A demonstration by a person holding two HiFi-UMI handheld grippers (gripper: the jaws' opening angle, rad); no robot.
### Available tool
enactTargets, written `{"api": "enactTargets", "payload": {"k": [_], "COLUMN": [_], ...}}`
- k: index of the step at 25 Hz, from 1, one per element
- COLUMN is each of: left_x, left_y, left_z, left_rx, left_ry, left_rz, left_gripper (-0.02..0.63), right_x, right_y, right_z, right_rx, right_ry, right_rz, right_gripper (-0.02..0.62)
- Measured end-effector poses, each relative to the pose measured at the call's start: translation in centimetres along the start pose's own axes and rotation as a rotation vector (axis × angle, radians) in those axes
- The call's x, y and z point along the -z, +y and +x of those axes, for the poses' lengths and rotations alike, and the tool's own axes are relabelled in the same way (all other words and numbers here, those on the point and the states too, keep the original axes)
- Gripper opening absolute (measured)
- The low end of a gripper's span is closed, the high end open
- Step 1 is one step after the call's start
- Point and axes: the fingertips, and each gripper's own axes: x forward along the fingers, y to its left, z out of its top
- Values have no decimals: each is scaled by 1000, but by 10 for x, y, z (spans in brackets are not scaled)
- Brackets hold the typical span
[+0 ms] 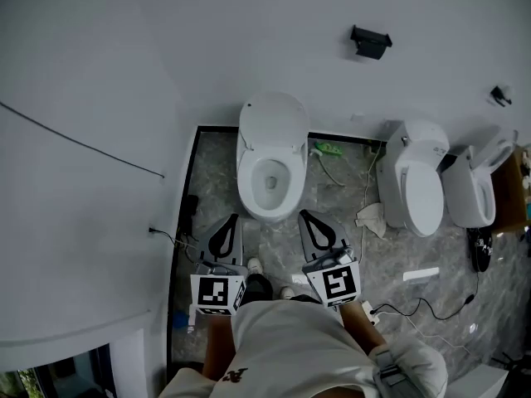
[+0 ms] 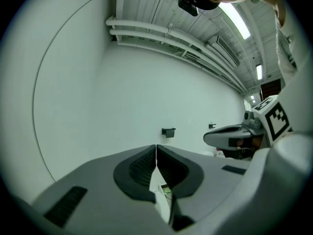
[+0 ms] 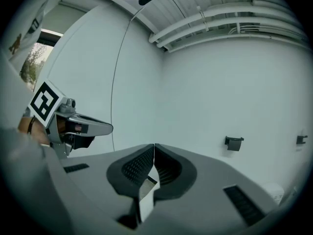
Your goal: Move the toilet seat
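Left tongs (image 1: 232,220), right tongs (image 1: 305,216) both closed, empty, near white oval toilet seat (image 1: 246,181); closed tips may skid off glossy rim, letting seat slam down.

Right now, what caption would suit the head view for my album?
Shut and empty, the left gripper and right gripper point toward a white toilet with its lid raised.

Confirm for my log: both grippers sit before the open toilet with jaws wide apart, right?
No. The left gripper and right gripper have jaws shut together, empty, as both gripper views show; they do sit before the open toilet.
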Motion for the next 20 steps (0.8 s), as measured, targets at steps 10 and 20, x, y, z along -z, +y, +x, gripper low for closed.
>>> {"api": "enactTargets", "payload": {"k": [10,20], "left_x": [1,6], "left_y": [64,107], "left_z": [77,115], "left_rx": [125,204], "left_ry": [8,15], "left_rz": [-3,-9], "left_gripper": [23,23], "right_x": [10,4], "right_y": [-22,-21], "right_z": [84,136], "right_rx": [131,207], "right_ry": [69,85], "right_rz": [20,-2], "right_gripper": [21,21]}}
